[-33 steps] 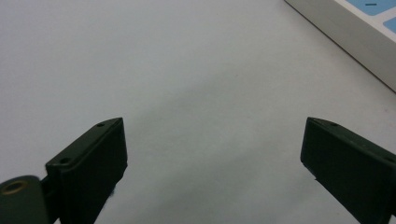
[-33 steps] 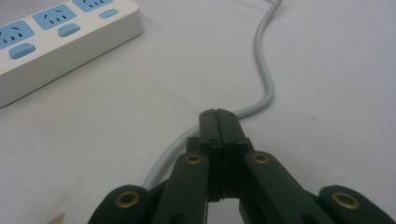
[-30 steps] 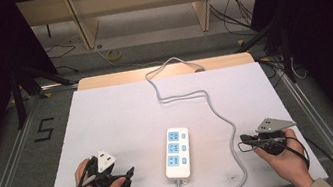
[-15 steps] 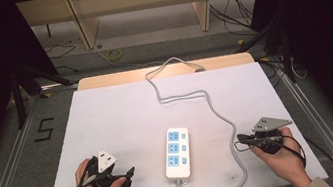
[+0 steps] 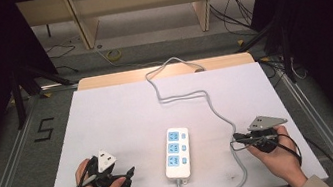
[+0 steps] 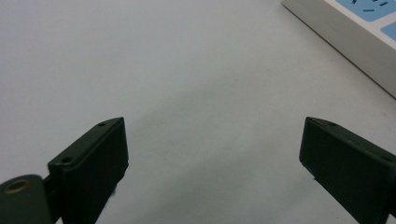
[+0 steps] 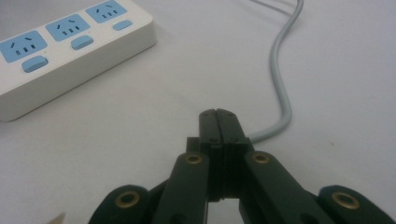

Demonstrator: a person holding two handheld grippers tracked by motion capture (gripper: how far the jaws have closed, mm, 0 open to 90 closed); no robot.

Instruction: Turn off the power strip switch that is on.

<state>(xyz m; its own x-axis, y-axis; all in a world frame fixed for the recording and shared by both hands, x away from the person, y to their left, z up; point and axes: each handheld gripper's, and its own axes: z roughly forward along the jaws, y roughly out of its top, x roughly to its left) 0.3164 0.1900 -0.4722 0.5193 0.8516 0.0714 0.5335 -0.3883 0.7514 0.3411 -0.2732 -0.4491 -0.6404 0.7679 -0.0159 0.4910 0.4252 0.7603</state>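
High view showed a white power strip [image 5: 177, 152] with three blue sockets between the open left gripper [image 5: 129, 173] and closed, empty right gripper [image 5: 235, 139].

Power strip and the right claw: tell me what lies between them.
In the high view, the strip's grey cable runs down between the power strip and the shut right claw; otherwise it is bare white table.

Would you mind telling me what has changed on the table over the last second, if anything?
Very little. The right gripper has edged slightly toward the near edge of the table, its jaws shut and empty beside the grey cable. The left gripper has stayed put with its jaws wide open, and the white power strip lies where it was.
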